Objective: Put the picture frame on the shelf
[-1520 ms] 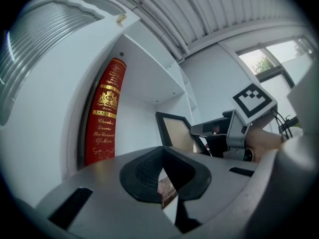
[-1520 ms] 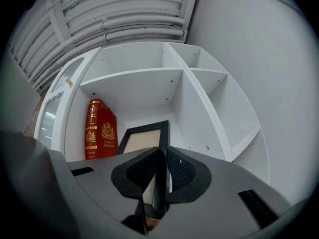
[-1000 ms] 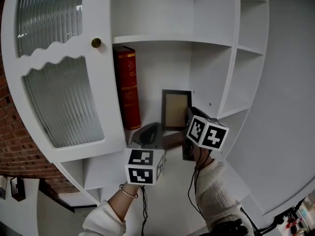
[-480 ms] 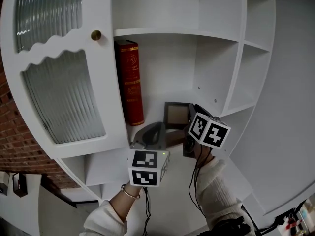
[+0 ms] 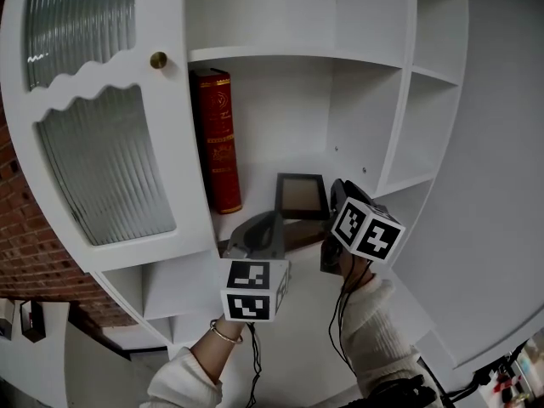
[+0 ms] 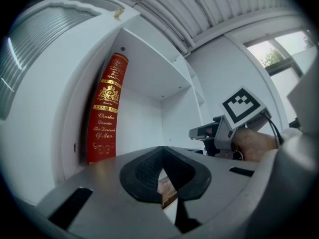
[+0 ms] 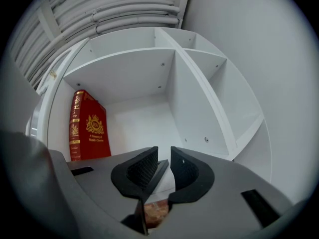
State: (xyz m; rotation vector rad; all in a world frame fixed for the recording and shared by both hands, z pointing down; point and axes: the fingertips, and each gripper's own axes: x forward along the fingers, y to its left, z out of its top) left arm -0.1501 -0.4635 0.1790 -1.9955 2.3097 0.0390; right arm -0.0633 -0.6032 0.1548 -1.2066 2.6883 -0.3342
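The picture frame stands upright in the open middle compartment of the shelf. It is right of the red book and clear of it, with bare white wall between the two. Its glazed face points out of the compartment toward the person, and its back faces the rear wall. The steep downward view foreshortens the frame, so its long axis is judged to be vertical rather than read directly. The right gripper is at the frame's right edge. In the right gripper view that edge runs as a thin dark bar between the two jaws, lying along the left pad. A narrow slit of light shows beside the other pad, so the jaws are closed on the frame, but the hold appears light. The left gripper is lower and in front of the compartment. Its pads are clenched together at the tips with nothing between them. It is near the frame's lower left but does not touch it. Whether the bottom edge already bears on the shelf floor cannot be told, because the left gripper covers that edge. The next move depends on this contact. The frame lies straight ahead of the right jaws, so seating it requires a short descent before the jaws release.
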